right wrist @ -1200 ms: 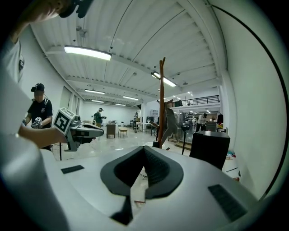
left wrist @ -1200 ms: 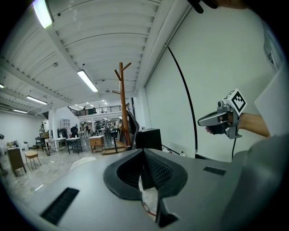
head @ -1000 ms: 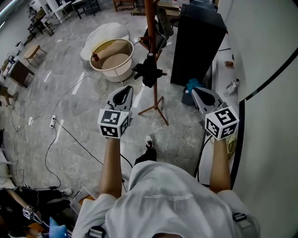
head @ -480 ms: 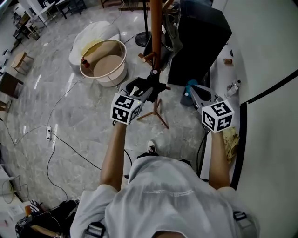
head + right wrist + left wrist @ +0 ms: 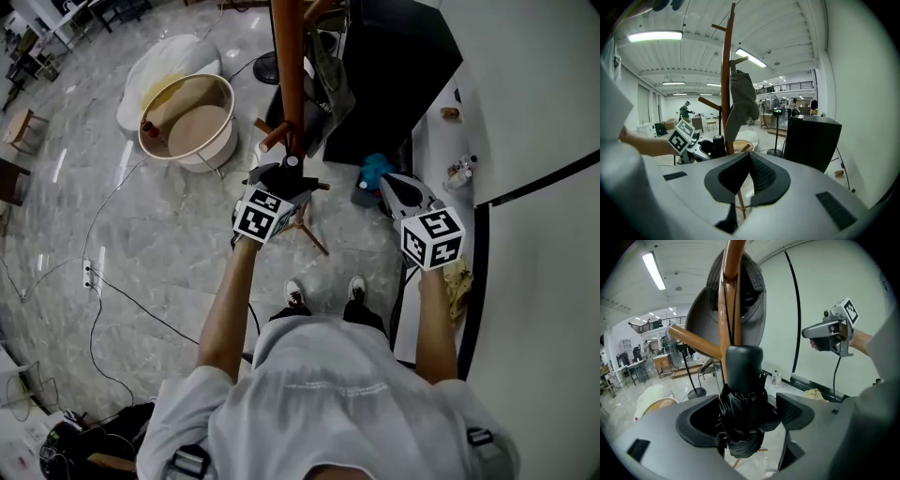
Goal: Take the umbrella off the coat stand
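Currently, the left gripper is level with the umbrella, its jaws opening wide with the umbrella between them. The pads do not appear to press on it, though loose fabric brushes the inner faces.

The umbrella is a compact folding one, all black. Its top is a smooth, matt, rounded cylinder standing upright above the jaw tips. Below that, crumpled glossy fabric is bunched into a thick roll that fills the gap between the jaws and ends just under them. It hangs right against the pole of the wooden coat stand, which rises directly beyond the left gripper's jaws. A thin dark cord runs up the pole above it.

The right gripper is held off to the right of the left gripper, well apart from it. Its jaws are closed together on nothing. From the right gripper, the umbrella sits ahead and to the left.
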The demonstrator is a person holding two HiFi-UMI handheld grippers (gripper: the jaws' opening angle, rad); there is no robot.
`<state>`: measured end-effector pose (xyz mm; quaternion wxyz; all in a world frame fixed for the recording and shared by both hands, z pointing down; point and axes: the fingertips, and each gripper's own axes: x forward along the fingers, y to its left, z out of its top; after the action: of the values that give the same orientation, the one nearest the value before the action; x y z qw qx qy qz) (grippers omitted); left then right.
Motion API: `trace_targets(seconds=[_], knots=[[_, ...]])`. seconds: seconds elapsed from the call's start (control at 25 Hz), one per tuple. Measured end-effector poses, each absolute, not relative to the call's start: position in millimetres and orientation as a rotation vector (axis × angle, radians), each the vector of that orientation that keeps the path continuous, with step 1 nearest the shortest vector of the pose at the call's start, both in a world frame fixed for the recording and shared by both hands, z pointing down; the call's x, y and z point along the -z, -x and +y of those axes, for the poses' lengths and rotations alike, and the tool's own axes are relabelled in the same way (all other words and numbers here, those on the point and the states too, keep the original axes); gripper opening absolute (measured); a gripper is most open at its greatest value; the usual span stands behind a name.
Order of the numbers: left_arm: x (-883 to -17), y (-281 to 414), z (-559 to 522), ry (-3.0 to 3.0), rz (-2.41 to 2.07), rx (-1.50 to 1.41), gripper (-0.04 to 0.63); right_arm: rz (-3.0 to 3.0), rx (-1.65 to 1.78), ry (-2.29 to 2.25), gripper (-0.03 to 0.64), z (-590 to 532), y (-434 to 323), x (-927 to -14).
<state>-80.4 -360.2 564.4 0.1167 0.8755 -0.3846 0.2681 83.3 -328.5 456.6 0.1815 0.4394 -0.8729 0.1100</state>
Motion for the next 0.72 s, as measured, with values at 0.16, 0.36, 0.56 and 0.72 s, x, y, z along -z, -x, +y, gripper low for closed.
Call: trace_targets(seconds=[0.16, 0.36, 0.56, 0.72], knots=[[-577, 83, -372, -2.474, -1.246, -0.776, 0.352, -2.470, -0.333, -1.188, 0.023, -343, -95, -464], [-572, 85, -375, -2.429, -1.332, -0.744, 0.272, -2.500, -0.323, -1.118, 0.023, -360, -101, -462], [-541, 89, -371, -2.416, -1.433, -0.708, 0.250, -2.549, -0.295, -1.072, 0.023, -379, -98, -452], [-513, 98, -364, -2.395, -1.523, -0.675, 0.246, -2.618, -0.256, -1.043, 0.023, -393, -89, -433]])
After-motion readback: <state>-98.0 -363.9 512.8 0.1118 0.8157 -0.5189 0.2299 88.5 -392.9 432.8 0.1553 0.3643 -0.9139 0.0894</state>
